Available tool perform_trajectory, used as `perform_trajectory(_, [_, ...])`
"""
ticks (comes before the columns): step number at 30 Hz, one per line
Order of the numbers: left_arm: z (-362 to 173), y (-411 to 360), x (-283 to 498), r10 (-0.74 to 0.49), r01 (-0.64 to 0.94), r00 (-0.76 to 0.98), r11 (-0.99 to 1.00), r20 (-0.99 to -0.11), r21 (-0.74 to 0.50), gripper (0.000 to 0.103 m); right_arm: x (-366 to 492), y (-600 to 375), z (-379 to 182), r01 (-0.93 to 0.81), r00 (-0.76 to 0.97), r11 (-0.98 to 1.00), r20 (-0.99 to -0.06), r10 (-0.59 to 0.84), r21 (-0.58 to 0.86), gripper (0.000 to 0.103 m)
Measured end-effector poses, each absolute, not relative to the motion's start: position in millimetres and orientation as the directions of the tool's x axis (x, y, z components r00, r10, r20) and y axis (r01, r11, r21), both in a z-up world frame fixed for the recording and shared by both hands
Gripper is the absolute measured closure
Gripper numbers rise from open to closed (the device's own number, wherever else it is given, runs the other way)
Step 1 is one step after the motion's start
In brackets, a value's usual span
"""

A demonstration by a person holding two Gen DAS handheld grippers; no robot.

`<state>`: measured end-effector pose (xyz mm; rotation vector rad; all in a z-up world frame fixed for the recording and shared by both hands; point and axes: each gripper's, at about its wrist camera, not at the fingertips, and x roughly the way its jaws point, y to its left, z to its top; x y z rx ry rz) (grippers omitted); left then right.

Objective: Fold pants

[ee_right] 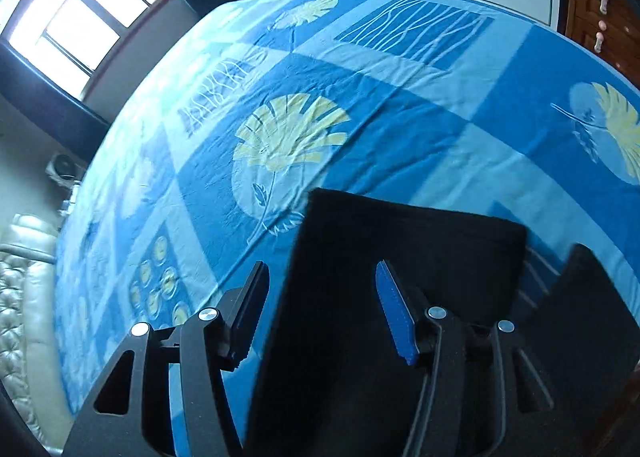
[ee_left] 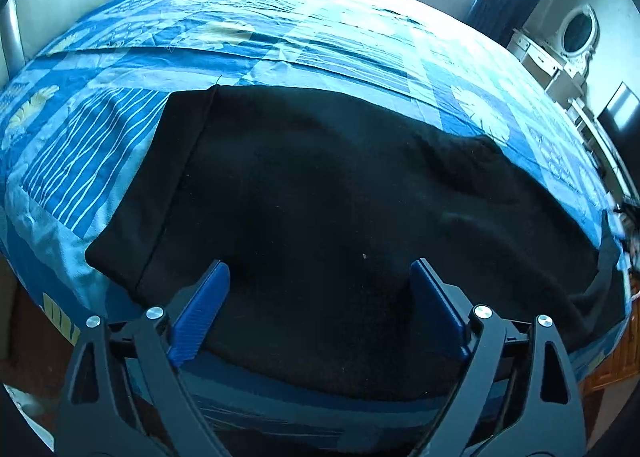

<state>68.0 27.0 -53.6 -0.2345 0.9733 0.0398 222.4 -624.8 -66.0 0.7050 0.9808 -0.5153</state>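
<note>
**Left wrist view: pants released on bed**

Black pants are laid flat on the blue patterned bed. The left hand-held gripper is held wide above the cloth, nothing gripped. The right hand-held gripper is parted over a leg end, nothing clamped. Soft, limp, light fabric is expected; hems or waistband edges are recommended as grasp points.

The pants are a matt black cloth, soft and lightly fuzzy. Beneath them the bedsheet is thin printed cotton, creased in places. The fingers carry ribbed blue plastic pads on matt black arms with shiny metal bolts. The headboard looks like glossy tufted leather.
</note>
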Motion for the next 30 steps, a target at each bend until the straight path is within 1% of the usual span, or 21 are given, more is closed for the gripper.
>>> perform_trajectory(4, [-54.6, 26.1, 65.8, -0.066, -0.136, 0.564, 0.976, -0.823, -0.171, 0.011, 240.0, -617.3, -77.9, 0.72, 0.388, 0.662, -0.912, -0.135, 0.208, 0.048])
perform_trajectory(5, [-55.0, 25.8, 65.5, -0.065, -0.135, 0.563, 0.976, -0.824, -0.169, 0.011, 239.4, -617.8, -77.3, 0.724, 0.375, 0.663, -0.915, -0.146, 0.191, 0.056])
perform_trajectory(6, [-55.3, 25.7, 65.6, -0.064, -0.135, 0.563, 0.977, -0.824, -0.168, 0.01, 239.2, -619.0, -76.6, 0.715, 0.373, 0.675, -0.916, -0.149, 0.181, 0.071])
perform_trajectory(8, [-55.8, 25.0, 65.6, -0.06, -0.134, 0.562, 0.978, -0.825, -0.163, 0.01, 231.0, -624.8, -72.5, 0.696, 0.419, 0.671, -0.904, -0.091, 0.255, 0.094])
perform_trajectory(9, [-55.7, 24.6, 65.6, -0.059, -0.134, 0.562, 0.978, -0.825, -0.161, 0.009, 217.8, -631.2, -64.9, 0.687, 0.468, 0.654, -0.881, -0.065, 0.316, 0.094])
perform_trajectory(12, [-55.8, 23.4, 65.3, -0.054, -0.134, 0.562, 0.979, -0.825, -0.155, 0.009, 184.2, -643.2, -40.1, 0.629, 0.581, 0.651, -0.813, -0.03, 0.425, 0.094])
perform_trajectory(15, [-55.6, 22.5, 64.9, -0.046, -0.141, 0.561, 0.979, -0.826, -0.15, 0.009, 129.6, -658.9, -11.9, 0.556, 0.697, 0.631, -0.717, 0.001, 0.541, 0.094])
perform_trajectory(16, [-55.7, 22.3, 64.5, -0.044, -0.144, 0.561, 0.978, -0.826, -0.15, 0.009, 105.2, -665.3, -4.2, 0.536, 0.728, 0.625, -0.685, -0.002, 0.568, 0.094])
perform_trajectory(19, [-56.0, 21.0, 63.6, -0.035, -0.153, 0.562, 0.978, -0.826, -0.146, 0.009, 49.7, -676.9, 1.5, 0.517, 0.773, 0.597, -0.634, -0.017, 0.614, 0.095])
perform_trajectory(21, [-56.3, 19.9, 63.2, -0.026, -0.159, 0.561, 0.978, -0.827, -0.138, 0.009, 5.7, -685.5, -7.8, 0.517, 0.79, 0.559, -0.613, -0.017, 0.649, 0.095])
perform_trajectory(24, [-56.2, 18.5, 62.5, -0.017, -0.169, 0.559, 0.977, -0.829, -0.134, 0.008, -31.3, -693.0, -33.3, 0.54, 0.783, 0.501, -0.621, -0.004, 0.677, 0.095])
perform_trajectory(27, [-55.9, 17.1, 61.8, -0.013, -0.173, 0.556, 0.976, -0.831, -0.131, 0.008, -52.9, -699.3, -71.5, 0.58, 0.763, 0.433, -0.646, 0.008, 0.69, 0.096])
perform_trajectory(30, [-55.1, 17.2, 60.9, -0.014, -0.178, 0.55, 0.975, -0.835, -0.133, 0.008, -58.6, -703.3, -103.6, 0.595, 0.76, 0.363, -0.649, 0.035, 0.716, 0.096])
